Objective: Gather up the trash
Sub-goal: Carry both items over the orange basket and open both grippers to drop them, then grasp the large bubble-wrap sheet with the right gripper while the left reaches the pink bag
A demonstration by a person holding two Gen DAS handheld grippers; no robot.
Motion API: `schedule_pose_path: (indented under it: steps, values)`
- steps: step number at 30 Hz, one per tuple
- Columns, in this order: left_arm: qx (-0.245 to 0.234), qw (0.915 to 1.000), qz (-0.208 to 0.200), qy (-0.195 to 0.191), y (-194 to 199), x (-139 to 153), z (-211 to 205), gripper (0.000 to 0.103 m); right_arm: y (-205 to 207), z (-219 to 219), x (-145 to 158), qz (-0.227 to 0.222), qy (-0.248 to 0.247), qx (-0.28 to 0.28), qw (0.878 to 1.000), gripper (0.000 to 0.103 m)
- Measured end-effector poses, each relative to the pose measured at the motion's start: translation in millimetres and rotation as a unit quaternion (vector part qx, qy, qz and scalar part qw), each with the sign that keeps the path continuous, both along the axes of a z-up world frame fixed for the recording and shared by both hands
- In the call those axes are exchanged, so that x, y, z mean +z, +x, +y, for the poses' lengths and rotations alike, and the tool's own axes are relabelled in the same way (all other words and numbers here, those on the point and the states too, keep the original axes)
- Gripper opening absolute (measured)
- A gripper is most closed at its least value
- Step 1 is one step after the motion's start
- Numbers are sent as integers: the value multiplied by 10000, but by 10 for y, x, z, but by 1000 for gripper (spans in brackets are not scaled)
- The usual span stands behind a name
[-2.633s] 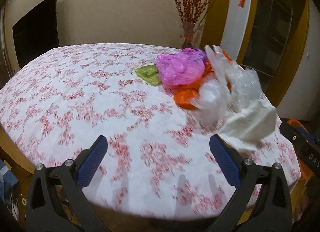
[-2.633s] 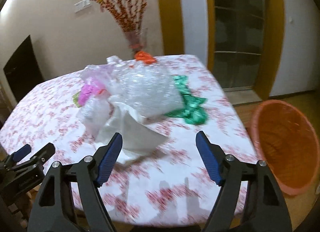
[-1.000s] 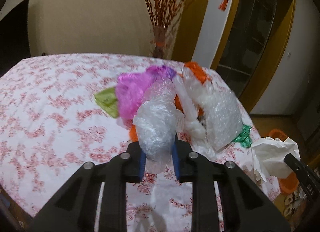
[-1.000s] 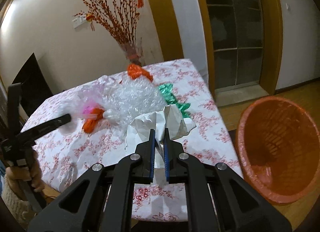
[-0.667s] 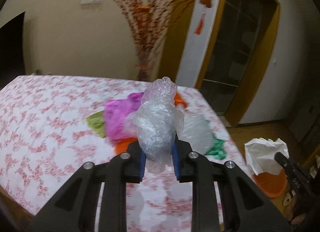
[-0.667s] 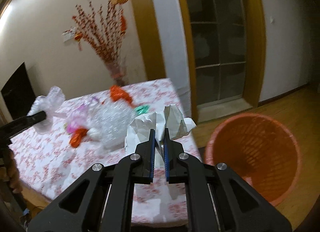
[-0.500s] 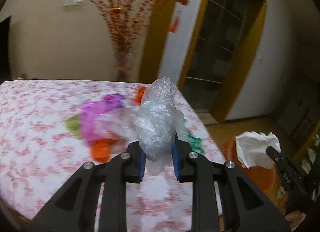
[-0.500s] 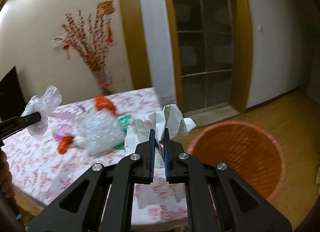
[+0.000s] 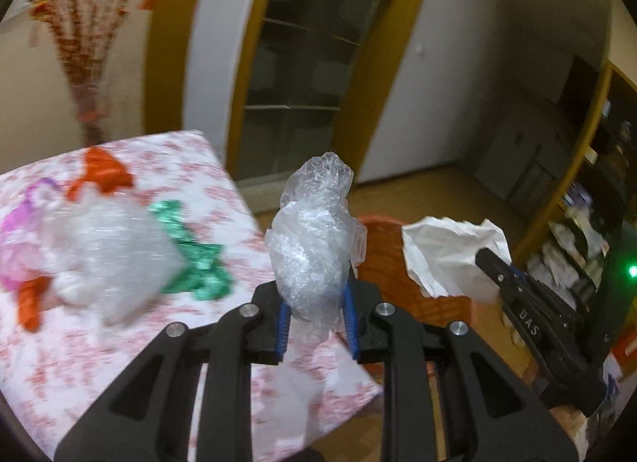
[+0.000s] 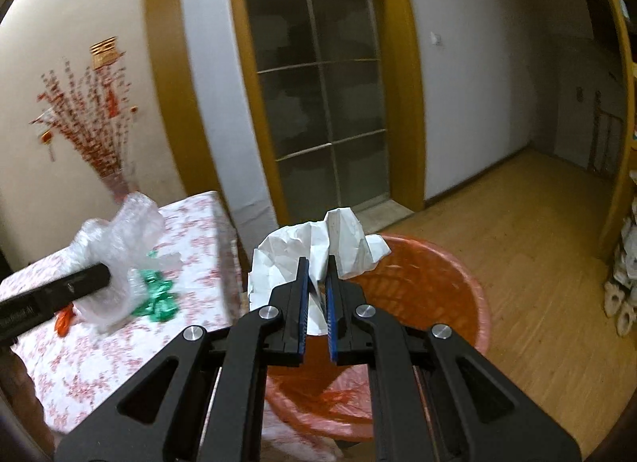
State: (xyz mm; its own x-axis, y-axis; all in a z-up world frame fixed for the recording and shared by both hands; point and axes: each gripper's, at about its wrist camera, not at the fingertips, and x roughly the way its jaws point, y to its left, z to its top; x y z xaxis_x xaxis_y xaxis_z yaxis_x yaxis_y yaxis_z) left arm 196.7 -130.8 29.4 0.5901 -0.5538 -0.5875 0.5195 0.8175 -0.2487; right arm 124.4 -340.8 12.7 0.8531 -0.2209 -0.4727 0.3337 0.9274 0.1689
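My left gripper [image 9: 314, 302] is shut on a wad of clear bubble wrap [image 9: 314, 239], held in the air past the table's corner. The same wad [image 10: 119, 255] shows at the left of the right wrist view. My right gripper [image 10: 317, 282] is shut on a crumpled white paper [image 10: 318, 247] and hangs over the orange basket [image 10: 438, 286] on the floor. From the left wrist view the paper [image 9: 446, 259] and the basket [image 9: 394, 263] lie to the right of my left gripper.
The table with a red-flowered cloth [image 9: 119, 362] still carries clear wrap [image 9: 111, 255], a green wrapper [image 9: 195, 263], orange [image 9: 99, 175] and pink [image 9: 16, 223] plastic. A vase of red branches [image 10: 99, 143] stands behind. Wooden floor [image 10: 537, 263] and a glass door [image 10: 318, 103] lie beyond.
Both grippers swung right, away from the table and toward the orange basket, each keeping its load. The paper now hangs over the basket; the bubble wrap has passed the table's corner.
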Motion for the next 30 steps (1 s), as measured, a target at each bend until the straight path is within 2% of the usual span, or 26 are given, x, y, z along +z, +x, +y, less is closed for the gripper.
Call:
schedule_pose_path:
  steps: [11, 18, 20, 23, 26, 30]
  values:
    - [-599, 9969, 483, 154, 243, -426, -641, 23, -30, -372, -129, 36, 309, -347, 9989, 7]
    - [-771, 9950, 603, 218, 280, -530, -902, 23, 96, -491, -150, 43, 501, -417, 9979, 7]
    - [-790, 9945, 650, 238, 301, -569, -972, 24, 124, -526, -151, 43, 541, -433, 9976, 8]
    - [-785, 9937, 753, 266, 342, -636, -1017, 32, 168, -597, -196, 87, 719, -431, 9964, 8]
    - [-735, 9933, 839, 314, 383, -711, -1026, 40, 186, -658, -250, 145, 874, -420, 9952, 15]
    - [-646, 9932, 914, 323, 420, -749, -944, 47, 181, -646, -297, 200, 893, -442, 9948, 39]
